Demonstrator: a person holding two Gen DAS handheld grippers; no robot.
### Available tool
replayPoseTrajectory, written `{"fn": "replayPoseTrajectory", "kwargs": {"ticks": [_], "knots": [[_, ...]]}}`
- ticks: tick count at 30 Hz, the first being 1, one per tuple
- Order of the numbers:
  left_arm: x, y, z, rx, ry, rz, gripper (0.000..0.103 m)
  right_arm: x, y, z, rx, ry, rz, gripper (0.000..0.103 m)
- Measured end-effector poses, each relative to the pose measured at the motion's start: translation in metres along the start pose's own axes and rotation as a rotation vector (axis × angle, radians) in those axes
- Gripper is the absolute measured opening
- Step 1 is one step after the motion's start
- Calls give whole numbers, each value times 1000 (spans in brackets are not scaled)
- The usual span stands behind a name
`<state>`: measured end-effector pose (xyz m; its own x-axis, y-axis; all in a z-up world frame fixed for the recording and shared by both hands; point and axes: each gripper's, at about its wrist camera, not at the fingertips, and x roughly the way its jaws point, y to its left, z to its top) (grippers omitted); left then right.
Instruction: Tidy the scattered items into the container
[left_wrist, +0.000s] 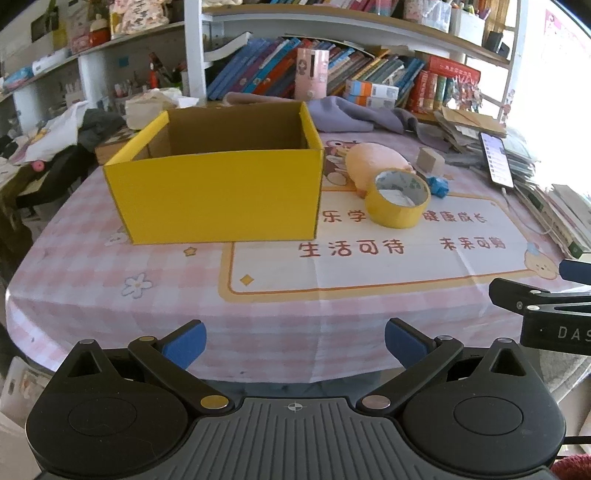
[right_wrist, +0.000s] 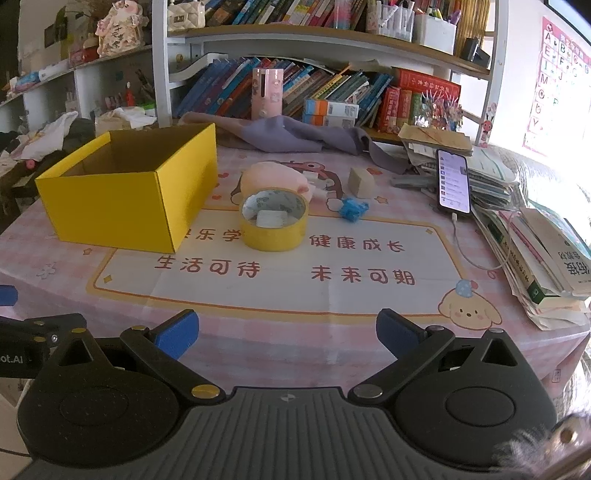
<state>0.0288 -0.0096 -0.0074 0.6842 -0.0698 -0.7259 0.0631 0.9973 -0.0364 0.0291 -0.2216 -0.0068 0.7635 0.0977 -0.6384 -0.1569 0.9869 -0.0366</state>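
Note:
An open yellow cardboard box (left_wrist: 218, 192) (right_wrist: 122, 199) stands on the pink checked tablecloth; what lies inside is hidden. To its right lie a yellow tape roll (left_wrist: 397, 210) (right_wrist: 273, 232), a peach plush pig (left_wrist: 373, 160) (right_wrist: 273, 177), a small blue crumpled item (left_wrist: 439, 185) (right_wrist: 352, 209) and a tan block (left_wrist: 430, 159) (right_wrist: 362, 181). My left gripper (left_wrist: 295, 343) is open and empty near the table's front edge. My right gripper (right_wrist: 288, 332) is open and empty, also at the front edge; it shows in the left wrist view's right side (left_wrist: 546, 306).
A phone (right_wrist: 453, 181) on a charging cable leans on stacked books (right_wrist: 535, 254) at the right. A grey cloth (right_wrist: 295, 136) lies behind the items. Bookshelves (right_wrist: 314, 85) rise at the back. Cluttered furniture stands left of the table.

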Motion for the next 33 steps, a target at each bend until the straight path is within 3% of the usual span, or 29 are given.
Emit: {"fn": "replayPoseTrajectory", "kwargs": {"ticks": [22,33], "knots": [[43,-66,32,156,-7,-142,103,35,-62,13,81,21,-13,101],[83,-105,67,173,-4,-183,103,74,-105,42,79,43,-13,99]]}}
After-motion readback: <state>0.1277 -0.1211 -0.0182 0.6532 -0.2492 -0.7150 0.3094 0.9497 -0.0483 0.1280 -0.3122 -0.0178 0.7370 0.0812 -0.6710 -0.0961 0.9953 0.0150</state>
